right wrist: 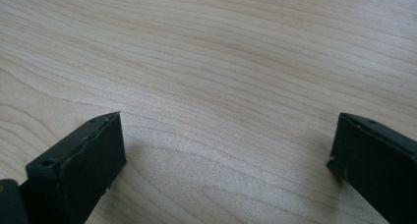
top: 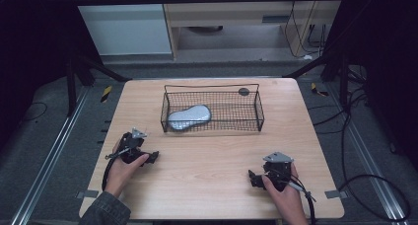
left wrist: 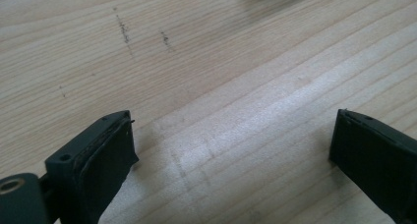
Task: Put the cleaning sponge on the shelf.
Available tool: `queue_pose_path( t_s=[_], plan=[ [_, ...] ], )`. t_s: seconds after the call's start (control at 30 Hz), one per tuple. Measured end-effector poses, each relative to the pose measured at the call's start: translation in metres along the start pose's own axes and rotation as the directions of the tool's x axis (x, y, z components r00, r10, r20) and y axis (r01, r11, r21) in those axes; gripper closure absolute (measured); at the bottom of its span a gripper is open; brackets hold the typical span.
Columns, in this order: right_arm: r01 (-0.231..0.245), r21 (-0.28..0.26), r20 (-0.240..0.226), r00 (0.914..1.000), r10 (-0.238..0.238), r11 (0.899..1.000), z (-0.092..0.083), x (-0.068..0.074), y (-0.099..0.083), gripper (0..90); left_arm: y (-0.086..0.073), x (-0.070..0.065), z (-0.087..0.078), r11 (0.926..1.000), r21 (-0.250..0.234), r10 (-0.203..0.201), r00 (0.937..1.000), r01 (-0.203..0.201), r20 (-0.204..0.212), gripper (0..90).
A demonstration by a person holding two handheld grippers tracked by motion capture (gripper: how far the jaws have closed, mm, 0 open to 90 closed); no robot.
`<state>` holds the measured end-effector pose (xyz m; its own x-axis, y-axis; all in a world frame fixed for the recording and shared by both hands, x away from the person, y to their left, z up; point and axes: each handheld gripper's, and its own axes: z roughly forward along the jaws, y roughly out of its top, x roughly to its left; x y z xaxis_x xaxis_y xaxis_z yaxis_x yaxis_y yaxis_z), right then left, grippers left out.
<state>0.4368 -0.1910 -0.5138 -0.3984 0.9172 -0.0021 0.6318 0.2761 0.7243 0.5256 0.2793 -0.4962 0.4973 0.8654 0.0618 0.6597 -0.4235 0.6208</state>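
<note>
No writing, label, brand, number or sign can be read anywhere here. The wooden table (top: 212,185) carries only grain and a few dark scuff marks (left wrist: 123,30), which form no letters. The yellow-and-black striped tape (top: 106,93) on the floor bears a pattern, not words.

Table (top: 217,185): near half bare wood; I see open passage between my left gripper (top: 150,158) and right gripper (top: 254,178), both spread wide with nothing between the jaws.
Wire basket (top: 212,111): blocks the far middle; open top, tall handle (top: 212,87) along its back.
Grey pouch (top: 189,117): occupies the basket's left part, possibly soft.
Bare strips of tabletop flank the basket.
</note>
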Motion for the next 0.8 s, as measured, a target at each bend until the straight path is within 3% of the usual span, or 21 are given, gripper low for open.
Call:
queue_pose_path(
  t_s=[0.13, 0.57, 0.8],
  plan=[
    [-0.001, 0.0, 0.0, 1.0, 0.001, 1.0, 0.0, 0.0, 0.0, 0.4, -0.003, 0.005, 0.002, 0.9995, -0.016, -0.028, 0.9992, 0.028, 0.028, 0.2],
    [-0.001, 0.0, 0.0, 1.0, 0.001, 1.0, 0.0, 0.0, 0.0, 0.4, -0.013, 0.009, 0.005, 0.993, -0.116, -0.015, 0.9991, 0.02, 0.04, 0.0],
    [-0.001, 0.0, 0.0, 1.0, 0.001, 1.0, 0.0, 0.0, 0.0, 0.4, -0.014, 0.009, 0.005, 0.9928, -0.118, -0.015, 0.9991, 0.019, 0.04, 0.0]
  ],
)
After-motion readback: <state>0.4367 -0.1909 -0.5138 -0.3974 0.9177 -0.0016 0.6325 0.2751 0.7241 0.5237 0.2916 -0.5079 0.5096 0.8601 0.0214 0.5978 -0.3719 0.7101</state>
